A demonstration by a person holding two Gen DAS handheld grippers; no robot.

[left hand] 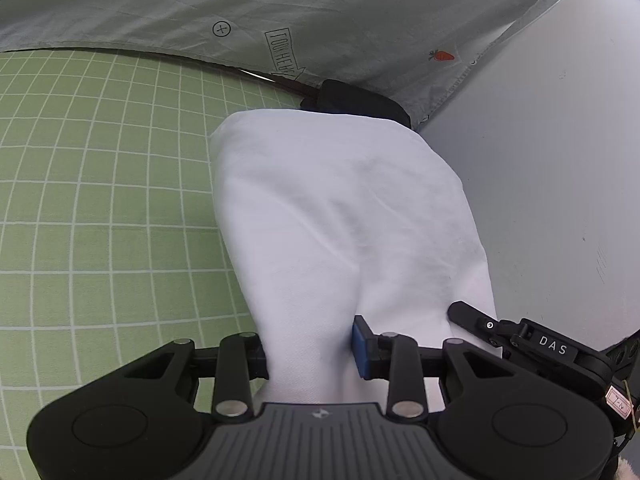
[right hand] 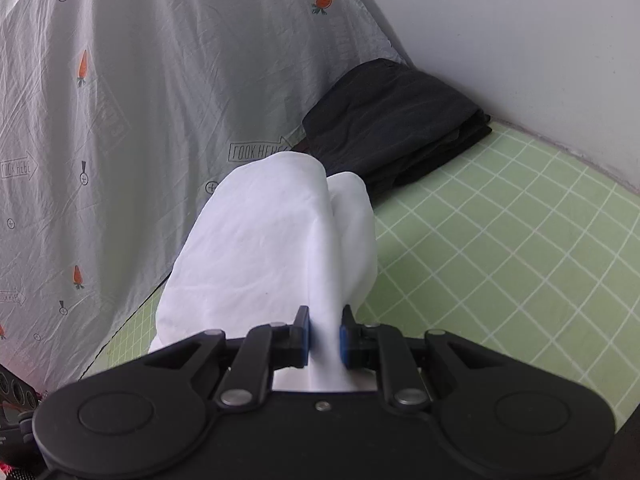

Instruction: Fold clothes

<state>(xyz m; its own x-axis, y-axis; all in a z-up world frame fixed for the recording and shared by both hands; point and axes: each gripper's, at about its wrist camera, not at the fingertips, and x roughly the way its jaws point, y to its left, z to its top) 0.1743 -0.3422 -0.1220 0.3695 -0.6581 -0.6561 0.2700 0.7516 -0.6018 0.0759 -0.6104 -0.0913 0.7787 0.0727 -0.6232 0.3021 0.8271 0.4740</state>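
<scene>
A white garment (left hand: 340,216) hangs forward from both grippers over the green grid mat (left hand: 100,200). My left gripper (left hand: 308,348) is shut on its near edge; the cloth fills the gap between the pads. My right gripper (right hand: 324,340) is shut on another part of the white garment (right hand: 272,240), which bulges out in front of it above the mat (right hand: 500,248). The right gripper's arm shows at the lower right of the left wrist view (left hand: 532,340).
A folded black garment (right hand: 396,120) lies at the mat's far corner by the white wall (right hand: 520,40); it also shows in the left wrist view (left hand: 360,98). A grey printed sheet with carrots (right hand: 140,100) hangs along the mat's far side (left hand: 280,8).
</scene>
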